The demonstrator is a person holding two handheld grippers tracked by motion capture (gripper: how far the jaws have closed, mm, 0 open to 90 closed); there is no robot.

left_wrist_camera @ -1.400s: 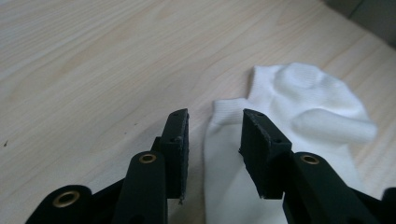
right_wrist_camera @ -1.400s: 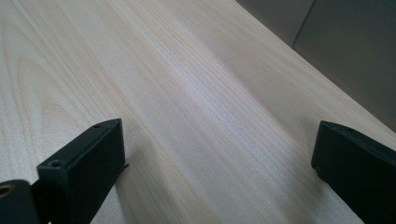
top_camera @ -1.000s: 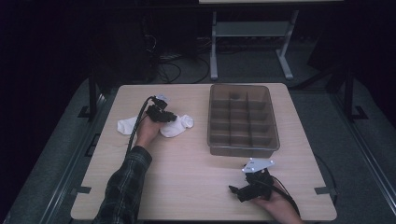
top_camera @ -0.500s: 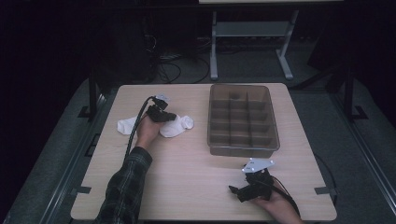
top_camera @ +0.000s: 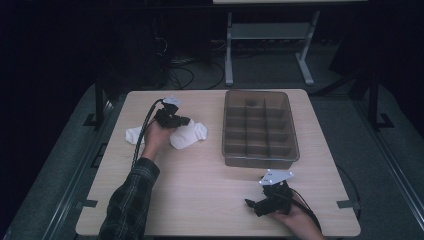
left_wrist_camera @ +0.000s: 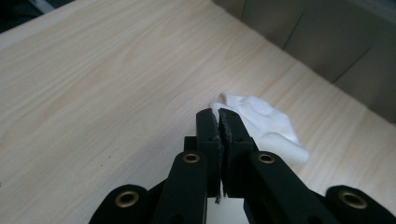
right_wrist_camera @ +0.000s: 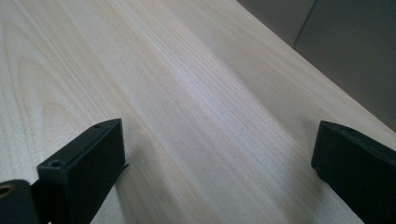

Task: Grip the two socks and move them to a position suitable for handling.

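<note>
Closing within the last second, the left hand-held gripper (top_camera: 186, 120) now pinches the edge of a soft, light white sock (left_wrist_camera: 261, 122) left of centre on the bench (top_camera: 200, 180), while the right hand-held gripper (top_camera: 248, 202) rests wide open, empty.

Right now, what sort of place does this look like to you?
Probably a lab or recording workshop, not a home: a bare wooden table in a dark room, loose cables on the grey floor, a metal stand behind, and a divided sorting bin.
</note>
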